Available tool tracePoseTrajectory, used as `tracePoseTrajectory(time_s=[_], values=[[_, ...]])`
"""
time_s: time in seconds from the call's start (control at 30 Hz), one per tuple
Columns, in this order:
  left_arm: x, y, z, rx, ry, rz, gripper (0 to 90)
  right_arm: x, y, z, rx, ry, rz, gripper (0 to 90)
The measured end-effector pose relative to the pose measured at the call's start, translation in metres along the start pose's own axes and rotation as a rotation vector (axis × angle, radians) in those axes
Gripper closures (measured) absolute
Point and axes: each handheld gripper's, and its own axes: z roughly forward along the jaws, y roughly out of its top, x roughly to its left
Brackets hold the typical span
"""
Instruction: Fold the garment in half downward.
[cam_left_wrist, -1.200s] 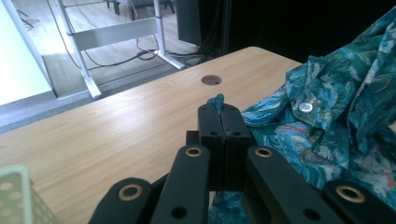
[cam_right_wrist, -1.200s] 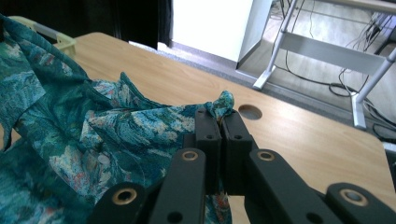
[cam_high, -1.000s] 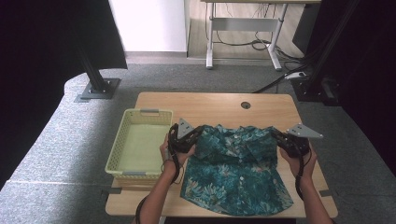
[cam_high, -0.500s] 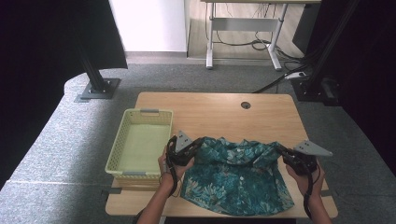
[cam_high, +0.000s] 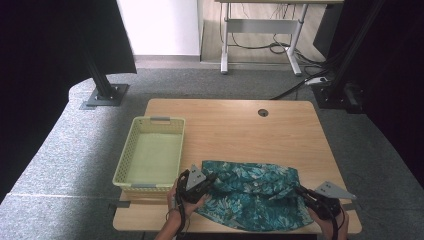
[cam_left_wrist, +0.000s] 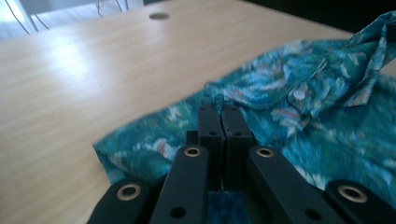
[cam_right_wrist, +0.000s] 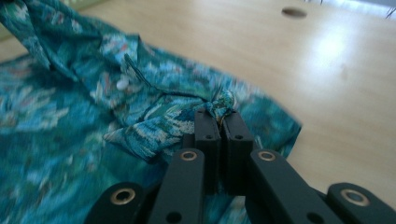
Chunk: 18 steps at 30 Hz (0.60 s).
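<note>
Both grippers are clamped tight on the same teal flowered shirt (cam_high: 252, 195), one at each end of its folded edge. On the person's left, the left gripper (cam_high: 206, 181) has its jaws pressed together with a pinch of cloth poking out between the tips; its own view shows that clearly, the left gripper (cam_left_wrist: 218, 112) biting the shirt (cam_left_wrist: 327, 140) near a white button. On the other side the right gripper (cam_high: 301, 192) does the same, and from its own view the right gripper (cam_right_wrist: 219, 114) has a small bunch of fabric squeezed at the jaw tips, with the shirt (cam_right_wrist: 56, 140) spreading away rumpled beside it.

That shirt lies on the near part of the wooden table (cam_high: 235, 130), doubled over, its fold line running between the two grippers and its lower edge close to the table's front. Just beside the left gripper stands a pale yellow basket (cam_high: 150, 120), touching nothing of the cloth as far as I can see.
</note>
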Motion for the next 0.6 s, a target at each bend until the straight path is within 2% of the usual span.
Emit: tracePoseTrajectory(time_s=[0.13, 0.17, 0.27, 0.6], values=[[-0.004, -0.011, -0.003, 0.028, -0.009, -0.014, 88.6, 0.005, -0.019, -0.002, 0.040, 0.014, 0.014, 86.0], [-0.004, -0.011, -0.003, 0.028, -0.009, -0.014, 88.5, 0.005, -0.019, -0.002, 0.040, 0.014, 0.014, 86.0], [-0.007, -0.020, -0.003, 0.066, -0.009, -0.006, 88.3, 0.008, -0.034, 0.000, 0.094, 0.018, 0.020, 85.6], [-0.011, -0.035, 0.003, 0.144, -0.024, -0.019, 87.2, 0.000, -0.049, 0.008, 0.178, 0.009, 0.048, 84.1]])
